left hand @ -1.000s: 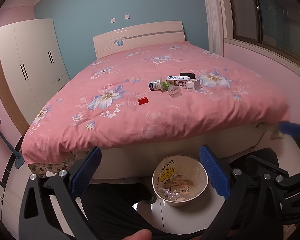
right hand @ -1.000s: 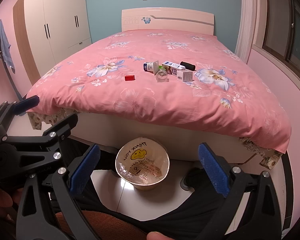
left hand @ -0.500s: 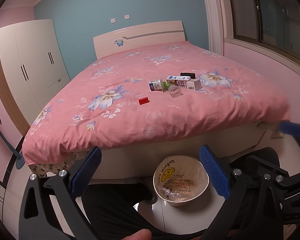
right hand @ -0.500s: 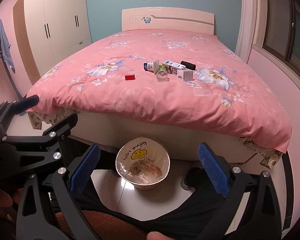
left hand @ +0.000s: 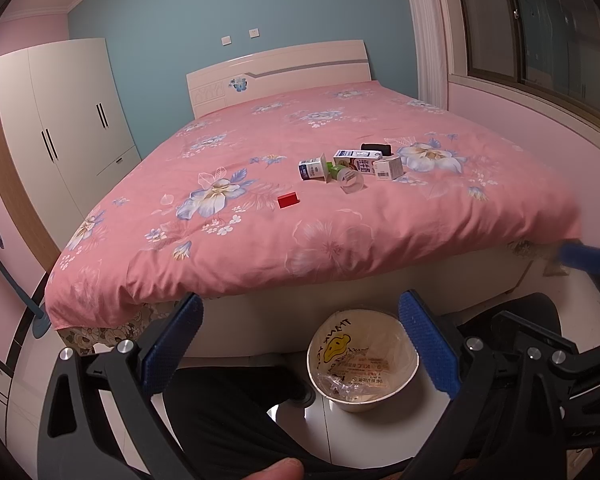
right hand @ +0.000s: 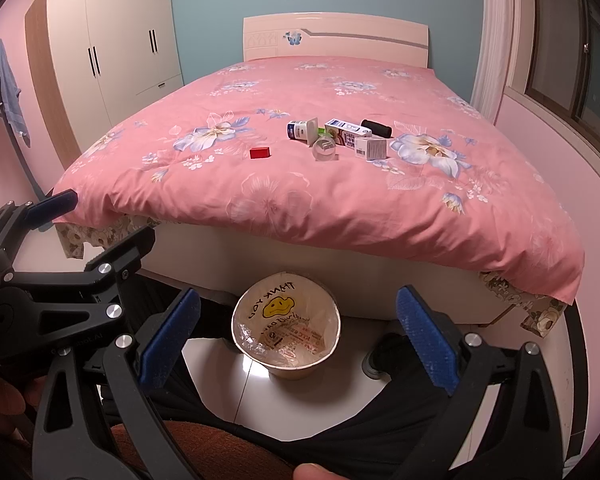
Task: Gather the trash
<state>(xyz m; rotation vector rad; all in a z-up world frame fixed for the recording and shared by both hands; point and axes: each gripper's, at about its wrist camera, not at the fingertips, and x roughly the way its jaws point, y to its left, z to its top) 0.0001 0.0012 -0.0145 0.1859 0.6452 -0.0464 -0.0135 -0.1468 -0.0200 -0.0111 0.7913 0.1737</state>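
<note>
Trash lies on the pink bed (left hand: 260, 248): a small red box (left hand: 288, 200) (right hand: 259, 153), a yogurt cup (left hand: 313, 169) (right hand: 300, 130), a clear plastic cup (left hand: 352, 181) (right hand: 325, 149), a milk carton (left hand: 356, 158) (right hand: 346, 130), a white box (left hand: 388, 168) (right hand: 371, 148) and a black roll (left hand: 376, 148) (right hand: 376, 128). A lined trash bin (left hand: 363, 364) (right hand: 286, 332) stands on the floor by the bed. My left gripper (left hand: 300, 344) and right gripper (right hand: 296, 340) are open and empty, held low above the bin, far from the trash.
A white wardrobe (right hand: 112, 52) stands at the left. A window (left hand: 540, 28) and pink wall are on the right. A blue cloth (right hand: 8, 88) hangs on a stand at the far left. My legs are below the grippers.
</note>
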